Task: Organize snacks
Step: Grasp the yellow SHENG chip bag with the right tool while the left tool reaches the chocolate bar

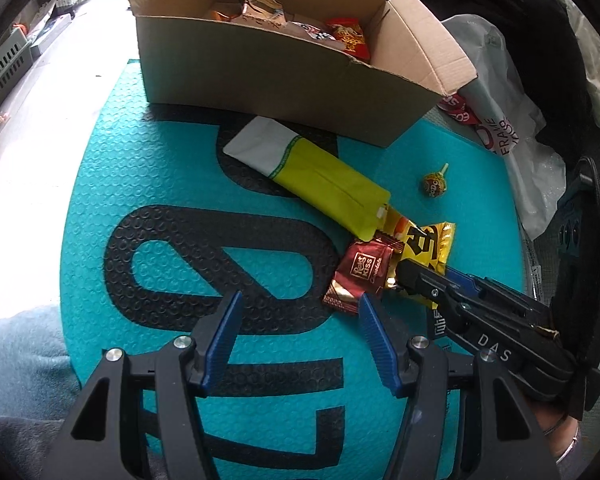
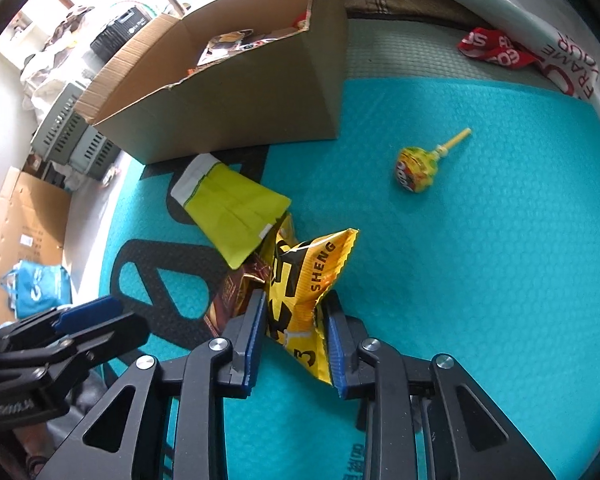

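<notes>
On the teal mat (image 1: 140,160) lies a small pile: a yellow snack bag (image 2: 312,264), a dark red Reis Kiss packet (image 1: 360,272) and a yellow-green pouch (image 1: 320,176). My right gripper (image 2: 296,304) is shut on the yellow snack bag, its blue pads pinching the crumpled lower end. It reaches in from the right in the left wrist view (image 1: 410,276). My left gripper (image 1: 300,300) hangs open over the mat just left of the red packet, with nothing between its fingers. A lollipop (image 2: 416,168) lies alone to the right. The open cardboard box (image 1: 268,68) behind holds several snacks.
A white plastic bag (image 1: 496,112) and a red wrapper (image 2: 496,52) lie off the mat's far right corner. Dark clothing (image 1: 500,0) is piled behind them. Grey crates (image 2: 72,140), flat cardboard and a blue bag (image 2: 36,288) stand on the floor to the left.
</notes>
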{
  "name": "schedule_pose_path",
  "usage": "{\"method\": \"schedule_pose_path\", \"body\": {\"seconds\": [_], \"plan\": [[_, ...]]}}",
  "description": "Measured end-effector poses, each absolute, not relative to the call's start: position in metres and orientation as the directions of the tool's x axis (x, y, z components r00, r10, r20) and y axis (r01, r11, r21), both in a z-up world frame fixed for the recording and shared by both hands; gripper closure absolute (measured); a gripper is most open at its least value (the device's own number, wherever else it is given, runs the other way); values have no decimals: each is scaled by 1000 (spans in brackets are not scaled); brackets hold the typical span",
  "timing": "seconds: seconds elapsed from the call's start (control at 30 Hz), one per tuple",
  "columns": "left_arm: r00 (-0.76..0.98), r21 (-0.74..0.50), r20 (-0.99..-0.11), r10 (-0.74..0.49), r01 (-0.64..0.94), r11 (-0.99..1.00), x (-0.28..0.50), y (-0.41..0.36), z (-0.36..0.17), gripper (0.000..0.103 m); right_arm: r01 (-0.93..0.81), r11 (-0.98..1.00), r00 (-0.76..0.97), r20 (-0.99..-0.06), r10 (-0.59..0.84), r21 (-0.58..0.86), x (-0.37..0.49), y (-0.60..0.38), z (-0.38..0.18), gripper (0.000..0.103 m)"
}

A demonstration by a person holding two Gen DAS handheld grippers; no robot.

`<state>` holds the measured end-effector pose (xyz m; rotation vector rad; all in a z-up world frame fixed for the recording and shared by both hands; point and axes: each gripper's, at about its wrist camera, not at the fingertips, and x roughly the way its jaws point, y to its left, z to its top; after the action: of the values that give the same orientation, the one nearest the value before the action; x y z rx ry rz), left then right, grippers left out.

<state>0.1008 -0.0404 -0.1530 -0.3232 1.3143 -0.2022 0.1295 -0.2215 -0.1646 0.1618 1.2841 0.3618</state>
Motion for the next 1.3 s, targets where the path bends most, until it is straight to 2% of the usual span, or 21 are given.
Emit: {"method": "schedule_pose_path", "body": {"seconds": [0.6,0.77,1.13,1.17,1.27,1.3], "plan": [[119,-452,-859,-498,281,847,116,-131,-164,44,-138,954,197,-937,289,265,103,-280,-157,75],[77,-433,-877,-474,297,851,117,-143,-180,44,-105,953,205,-932,299,283,102,-292,-159,74],[148,-371,-883,-445,360,856,116,-159,-178,44,-104,959,207,-937,282,265,100,-301,-161,74],[152,-367,-883,-444,365,855,116,-159,-178,46,-104,960,208,-938,278,261,100,-301,-160,74],[179,-289,-908,-379,386,876,115,-165,-180,68,-102,960,210,-938,275,259,98,-303,-159,74],[187,-277,-909,-372,395,876,113,-166,-179,68,-102,961,210,-939,274,257,98,-304,-160,74]]}}
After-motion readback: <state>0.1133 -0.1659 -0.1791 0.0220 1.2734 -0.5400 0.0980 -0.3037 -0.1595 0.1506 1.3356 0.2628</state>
